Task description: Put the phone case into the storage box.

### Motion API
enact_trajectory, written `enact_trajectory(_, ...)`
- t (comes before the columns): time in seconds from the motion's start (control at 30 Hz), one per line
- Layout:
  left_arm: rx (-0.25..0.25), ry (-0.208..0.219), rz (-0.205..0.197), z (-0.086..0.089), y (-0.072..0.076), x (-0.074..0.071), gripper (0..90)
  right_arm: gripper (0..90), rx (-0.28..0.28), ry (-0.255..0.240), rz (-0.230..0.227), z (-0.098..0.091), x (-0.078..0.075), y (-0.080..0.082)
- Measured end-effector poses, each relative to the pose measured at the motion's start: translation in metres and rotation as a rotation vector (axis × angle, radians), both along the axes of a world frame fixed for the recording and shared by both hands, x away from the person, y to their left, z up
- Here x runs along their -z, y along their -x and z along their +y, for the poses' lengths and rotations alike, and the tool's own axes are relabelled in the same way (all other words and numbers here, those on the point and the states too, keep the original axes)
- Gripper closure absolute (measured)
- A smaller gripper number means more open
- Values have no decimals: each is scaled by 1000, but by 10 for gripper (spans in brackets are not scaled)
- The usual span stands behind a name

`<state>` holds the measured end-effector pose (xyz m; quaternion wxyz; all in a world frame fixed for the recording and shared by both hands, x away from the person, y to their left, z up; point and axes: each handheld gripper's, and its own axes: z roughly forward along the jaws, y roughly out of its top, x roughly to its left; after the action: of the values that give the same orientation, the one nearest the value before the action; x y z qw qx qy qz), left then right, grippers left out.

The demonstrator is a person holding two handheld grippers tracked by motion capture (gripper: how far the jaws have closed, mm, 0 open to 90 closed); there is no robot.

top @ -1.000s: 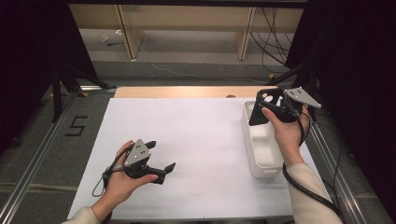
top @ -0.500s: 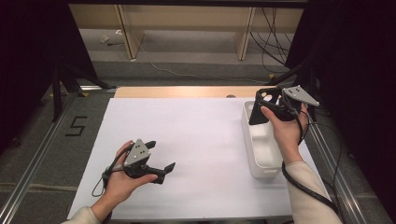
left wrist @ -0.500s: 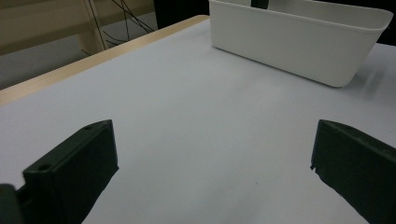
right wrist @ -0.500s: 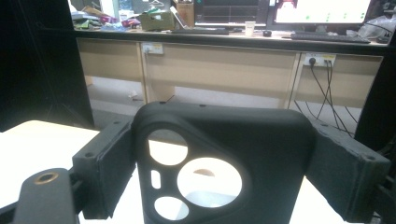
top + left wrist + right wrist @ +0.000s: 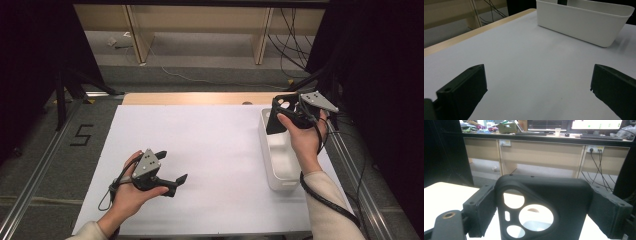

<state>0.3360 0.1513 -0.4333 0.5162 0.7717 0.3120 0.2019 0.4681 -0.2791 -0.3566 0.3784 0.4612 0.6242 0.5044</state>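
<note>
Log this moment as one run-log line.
right gripper: shut on black phone case, above white bin | left gripper: open, empty, low over table

place: we take it for a lab or test workroom
bench: we see monitors (image 5: 596,123) and a keyboard (image 5: 599,137) along the back bench
floor: we see taped number marks (image 5: 81,135), metal rails (image 5: 35,175), loose cables (image 5: 290,30)

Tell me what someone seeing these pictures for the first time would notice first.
Probably the black phone case with round camera cutouts, clamped between the jaws of the right gripper and held above the far end of the white bin on the table's right side. Next, the left gripper, jaws wide open with nothing between them, low over the bare white table near the front left.
</note>
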Motion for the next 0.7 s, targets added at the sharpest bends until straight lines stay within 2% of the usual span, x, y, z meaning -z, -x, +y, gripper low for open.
enact_trajectory(0.7, 3, -3, -6, 0, 0, 0, 0, 162, 8, 10, 11, -1, 4, -7)
